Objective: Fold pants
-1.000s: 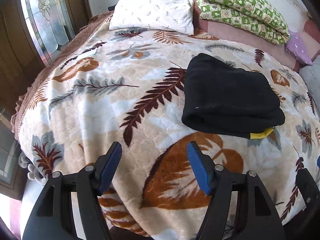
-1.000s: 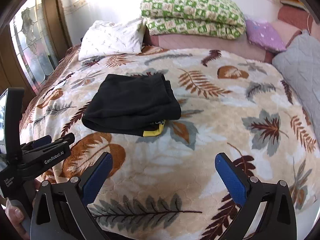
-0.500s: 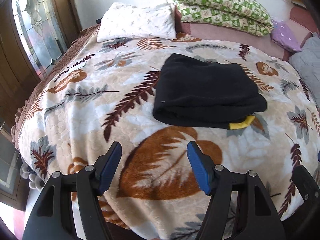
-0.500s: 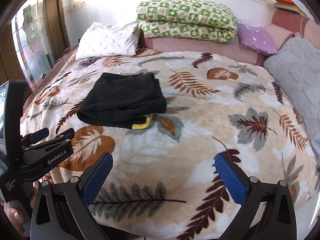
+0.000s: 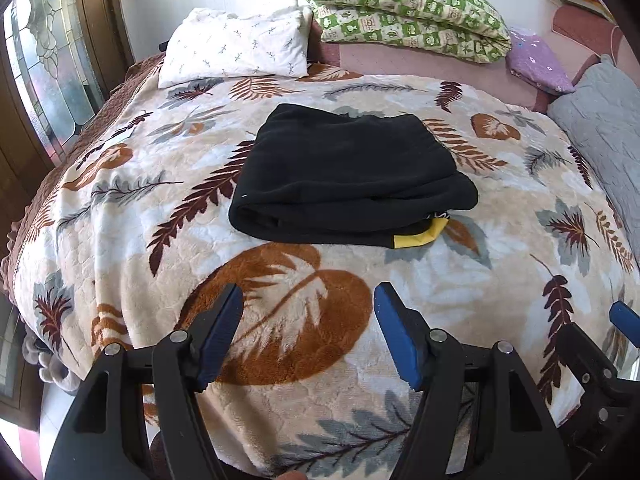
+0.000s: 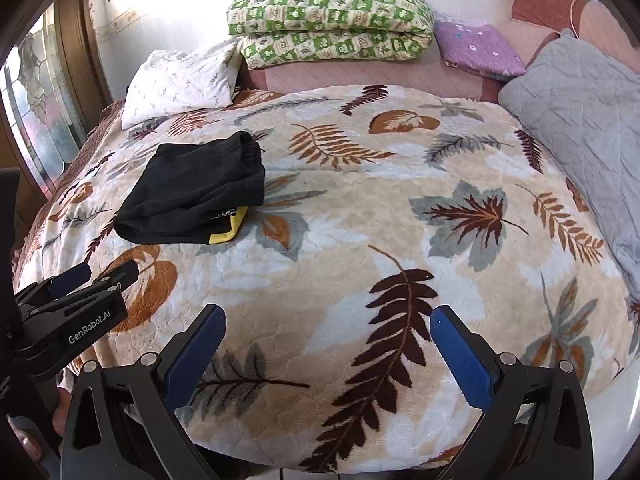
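The black pants (image 5: 344,176) lie folded into a compact rectangle on the leaf-patterned blanket (image 5: 160,216), with a yellow hem (image 5: 418,236) sticking out at the near right corner. They also show in the right wrist view (image 6: 196,188), left of centre. My left gripper (image 5: 308,320) is open and empty, held back above the bed's near edge, well short of the pants. My right gripper (image 6: 326,340) is open and empty, further right and back over the blanket (image 6: 400,208).
A white pillow (image 5: 236,48), a green patterned folded quilt (image 5: 404,4), a purple cushion (image 5: 536,60) and a grey quilted cover (image 5: 604,132) lie along the head and right side. A stained-glass window with wooden frame (image 5: 44,60) stands at left.
Both grippers have pulled back from the bed, so the folded pants look farther away. The pants have not moved. Both stay open.
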`<control>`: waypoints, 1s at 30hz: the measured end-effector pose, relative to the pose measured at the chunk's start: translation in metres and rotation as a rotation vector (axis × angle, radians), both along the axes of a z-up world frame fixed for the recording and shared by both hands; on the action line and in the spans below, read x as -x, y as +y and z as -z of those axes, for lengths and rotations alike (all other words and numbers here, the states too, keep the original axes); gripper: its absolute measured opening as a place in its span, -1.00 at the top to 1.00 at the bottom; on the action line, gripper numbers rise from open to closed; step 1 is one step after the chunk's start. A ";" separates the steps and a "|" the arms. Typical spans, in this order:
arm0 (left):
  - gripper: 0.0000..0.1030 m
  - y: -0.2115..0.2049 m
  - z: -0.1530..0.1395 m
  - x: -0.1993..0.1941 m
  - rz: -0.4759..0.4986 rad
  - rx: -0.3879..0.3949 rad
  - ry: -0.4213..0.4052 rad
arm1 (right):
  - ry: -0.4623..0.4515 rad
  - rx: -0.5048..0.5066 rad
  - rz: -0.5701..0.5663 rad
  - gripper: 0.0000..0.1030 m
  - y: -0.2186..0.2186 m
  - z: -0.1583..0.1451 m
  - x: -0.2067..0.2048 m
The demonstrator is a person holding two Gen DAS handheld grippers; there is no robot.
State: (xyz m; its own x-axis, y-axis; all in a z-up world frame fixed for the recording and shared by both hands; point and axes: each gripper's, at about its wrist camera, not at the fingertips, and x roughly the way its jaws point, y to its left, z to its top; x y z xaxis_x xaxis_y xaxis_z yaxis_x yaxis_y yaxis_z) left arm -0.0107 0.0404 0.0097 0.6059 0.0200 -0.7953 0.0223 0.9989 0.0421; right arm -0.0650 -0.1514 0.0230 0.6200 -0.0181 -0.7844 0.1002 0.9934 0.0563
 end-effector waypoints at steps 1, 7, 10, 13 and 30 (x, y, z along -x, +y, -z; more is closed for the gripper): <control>-0.31 -0.001 0.000 -0.001 0.005 0.002 0.002 | 0.004 -0.006 0.001 -0.99 -0.002 0.001 -0.001; -0.31 -0.003 0.000 0.000 0.010 0.009 -0.003 | 0.010 -0.012 -0.002 -0.99 -0.004 0.004 -0.005; -0.31 -0.001 -0.002 0.001 0.007 0.023 -0.005 | 0.009 -0.010 -0.005 -0.99 -0.003 0.005 -0.007; -0.31 0.000 -0.002 0.000 0.008 0.023 -0.002 | 0.012 -0.012 -0.006 -0.99 -0.003 0.007 -0.008; -0.31 -0.001 -0.001 0.002 0.025 0.030 0.008 | 0.022 -0.008 -0.011 -0.99 -0.002 0.010 -0.009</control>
